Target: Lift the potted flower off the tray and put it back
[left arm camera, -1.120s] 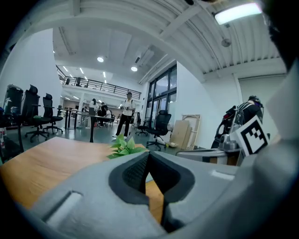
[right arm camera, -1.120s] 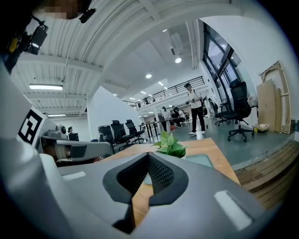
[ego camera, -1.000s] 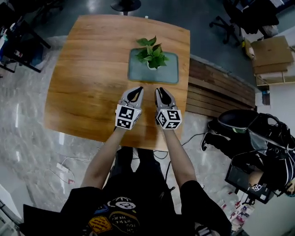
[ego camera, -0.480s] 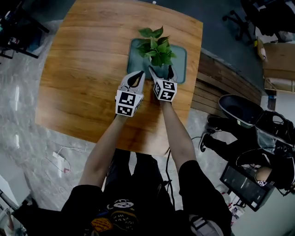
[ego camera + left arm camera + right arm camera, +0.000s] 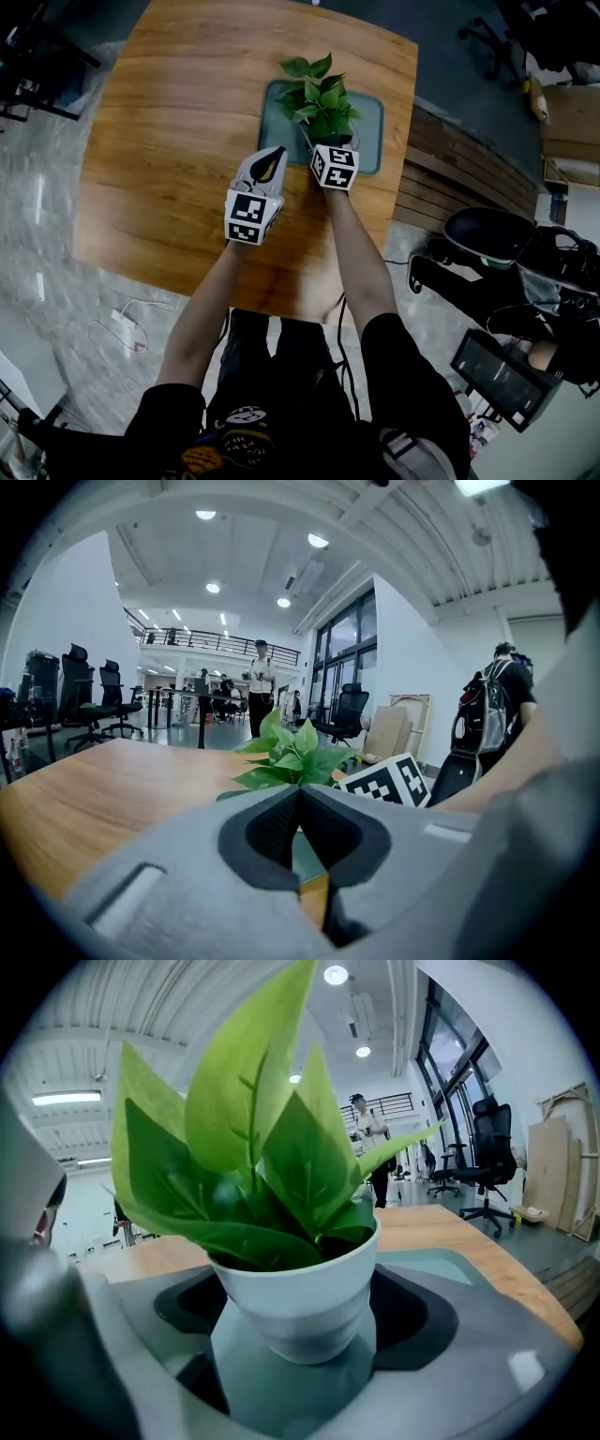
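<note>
Both grippers are held forward on outstretched forearms.
The left gripper [image 5: 277, 152] is held with its jaws pressed together, empty; the right gripper [image 5: 327, 141] has just been opened wide, the white pot [image 5: 298, 1302] ungripped between its jaws.

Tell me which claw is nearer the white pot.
Right. The right claw, its jaws just opened wider, straddles the pot on the tray without pressing it. The left claw, shut, hangs by the tray's near corner, clear of the pot.

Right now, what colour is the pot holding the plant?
White; the pot shows best in the right gripper view.
</note>
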### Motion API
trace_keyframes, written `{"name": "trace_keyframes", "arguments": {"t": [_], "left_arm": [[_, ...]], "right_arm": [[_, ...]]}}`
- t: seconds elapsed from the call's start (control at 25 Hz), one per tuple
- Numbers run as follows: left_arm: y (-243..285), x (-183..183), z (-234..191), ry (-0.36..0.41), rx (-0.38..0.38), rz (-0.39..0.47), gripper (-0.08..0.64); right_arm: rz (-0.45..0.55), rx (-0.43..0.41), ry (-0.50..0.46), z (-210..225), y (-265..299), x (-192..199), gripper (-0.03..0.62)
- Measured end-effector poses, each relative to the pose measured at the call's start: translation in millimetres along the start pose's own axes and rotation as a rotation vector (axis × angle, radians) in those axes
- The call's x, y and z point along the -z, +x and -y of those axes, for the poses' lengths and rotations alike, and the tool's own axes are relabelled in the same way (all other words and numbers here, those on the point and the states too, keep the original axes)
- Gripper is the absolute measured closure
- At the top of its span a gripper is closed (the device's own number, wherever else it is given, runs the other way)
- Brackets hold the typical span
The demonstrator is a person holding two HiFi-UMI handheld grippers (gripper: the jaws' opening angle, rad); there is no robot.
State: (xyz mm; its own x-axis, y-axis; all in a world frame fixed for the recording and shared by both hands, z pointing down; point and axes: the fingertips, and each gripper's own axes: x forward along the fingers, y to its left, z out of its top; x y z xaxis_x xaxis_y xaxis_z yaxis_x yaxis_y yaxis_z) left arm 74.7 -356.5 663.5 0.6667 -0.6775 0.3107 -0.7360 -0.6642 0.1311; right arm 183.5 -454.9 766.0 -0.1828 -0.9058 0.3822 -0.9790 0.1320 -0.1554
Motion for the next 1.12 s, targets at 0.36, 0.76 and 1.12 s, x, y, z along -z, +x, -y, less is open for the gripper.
{"name": "trace_keyframes", "arguments": {"t": [0.36,0.76,1.12], "left_arm": [[-13,-5,-3,0.014,-0.008,0.006,0.557],[-67,-80,20,0.021,-0.020,0.072,0.557],[-162,-145,91,0.081,0.015,0.110,0.557]], "right_arm": [[0.114,-0.040,-0.016,-8,-16,-24,0.117],[0.254,-0.107,-0.022,-46,-122,-122,0.117],[0.229,-0.088,0.008,-79,-285,-165,0.115]]}}
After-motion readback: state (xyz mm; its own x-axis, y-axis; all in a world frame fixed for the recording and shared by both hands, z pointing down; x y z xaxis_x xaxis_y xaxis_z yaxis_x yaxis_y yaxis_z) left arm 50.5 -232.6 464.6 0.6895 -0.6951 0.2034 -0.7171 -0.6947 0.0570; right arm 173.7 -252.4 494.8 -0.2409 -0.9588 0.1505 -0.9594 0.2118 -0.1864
